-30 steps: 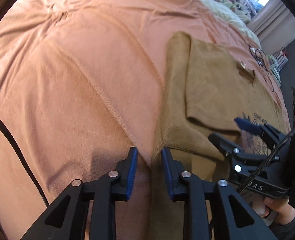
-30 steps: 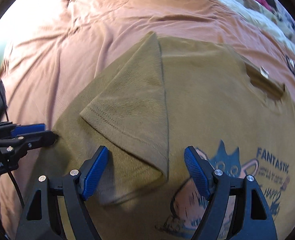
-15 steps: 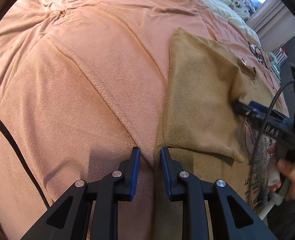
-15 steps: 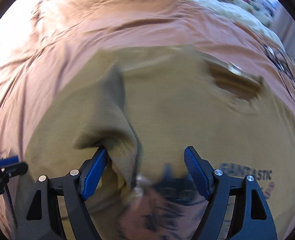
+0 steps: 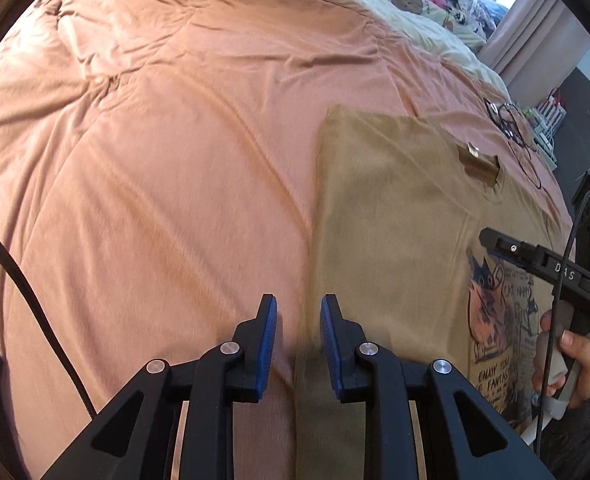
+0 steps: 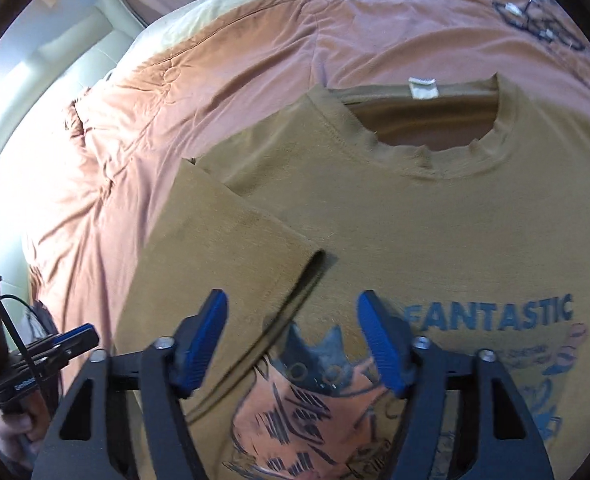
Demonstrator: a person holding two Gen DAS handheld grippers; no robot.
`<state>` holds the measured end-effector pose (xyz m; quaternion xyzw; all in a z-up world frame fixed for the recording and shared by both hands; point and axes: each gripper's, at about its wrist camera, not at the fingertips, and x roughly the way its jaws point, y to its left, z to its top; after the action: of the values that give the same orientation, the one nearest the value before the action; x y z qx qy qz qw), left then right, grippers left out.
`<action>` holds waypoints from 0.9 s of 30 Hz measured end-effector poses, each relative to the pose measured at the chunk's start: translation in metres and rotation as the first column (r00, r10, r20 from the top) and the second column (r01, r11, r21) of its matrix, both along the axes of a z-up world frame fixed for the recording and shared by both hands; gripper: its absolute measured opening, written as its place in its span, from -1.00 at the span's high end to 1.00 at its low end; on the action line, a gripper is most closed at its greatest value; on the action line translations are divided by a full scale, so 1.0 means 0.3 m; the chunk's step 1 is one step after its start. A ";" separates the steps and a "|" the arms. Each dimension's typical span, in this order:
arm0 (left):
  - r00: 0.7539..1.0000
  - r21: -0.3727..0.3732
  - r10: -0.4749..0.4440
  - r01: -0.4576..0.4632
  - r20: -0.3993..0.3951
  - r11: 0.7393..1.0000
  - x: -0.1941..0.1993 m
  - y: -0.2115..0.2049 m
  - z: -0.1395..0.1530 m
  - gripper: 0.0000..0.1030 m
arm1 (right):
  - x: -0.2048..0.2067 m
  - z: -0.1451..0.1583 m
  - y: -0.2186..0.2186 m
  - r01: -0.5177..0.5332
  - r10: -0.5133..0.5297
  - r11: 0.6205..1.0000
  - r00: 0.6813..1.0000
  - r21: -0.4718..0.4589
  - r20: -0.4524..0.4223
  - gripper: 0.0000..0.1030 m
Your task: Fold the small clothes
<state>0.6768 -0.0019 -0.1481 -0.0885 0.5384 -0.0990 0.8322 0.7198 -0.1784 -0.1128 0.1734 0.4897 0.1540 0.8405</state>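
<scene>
The left tongs (image 5: pixel 297 334) sit low over the bed, their blue pads set to a narrow gap with nothing gripped between them. Below the gap runs the left folded edge of the T-shirt (image 5: pixel 383 232), where it meets the orange bedspread (image 5: pixel 167 168). A black cable (image 5: pixel 27 300) crosses the left side of this view.

The T-shirt is brown and lies flat on the bedspread, printed side up, with its neck opening (image 6: pixel 423 120) toward the far end of the bed. A white label (image 6: pixel 422 87) shows inside the collar. The left sleeve (image 6: pixel 231 248) is folded inward over the chest, and its hem ends just beside the printed cat graphic (image 6: pixel 315 400). The word "FANTASTIC" is printed to the right of the graphic.

The right tongs (image 6: pixel 293 342) hover over the chest area with the pads spread wide, holding nothing. The sleeve hem and the top of the graphic lie beneath the gap. In the left wrist view, the person's right hand (image 5: pixel 567 364) grips the handle of the right tongs above the print.

A cream blanket (image 5: pixel 395 8) covers the far end of the bed.
</scene>
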 end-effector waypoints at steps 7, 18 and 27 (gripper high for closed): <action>0.999 0.033 -0.049 0.049 -0.002 0.998 0.118 -0.063 -0.049 0.52 | 0.055 -0.049 -0.022 0.023 -0.023 0.999 1.000 0.035 -0.011 0.79; 0.995 0.081 -0.098 0.096 0.015 0.992 0.295 -0.162 -0.106 0.52 | -0.005 -0.045 -0.043 0.072 -0.071 0.996 0.997 0.059 -0.015 1.00; 0.993 0.113 -0.107 0.101 0.047 0.988 0.428 -0.196 -0.108 0.52 | -0.019 -0.019 -0.021 0.059 -0.059 0.998 0.998 0.018 0.000 1.00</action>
<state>0.8053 -0.0608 -0.1806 -0.0114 0.5246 -0.1144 0.8436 0.7142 -0.1846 -0.1187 0.1954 0.4827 0.1336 0.8432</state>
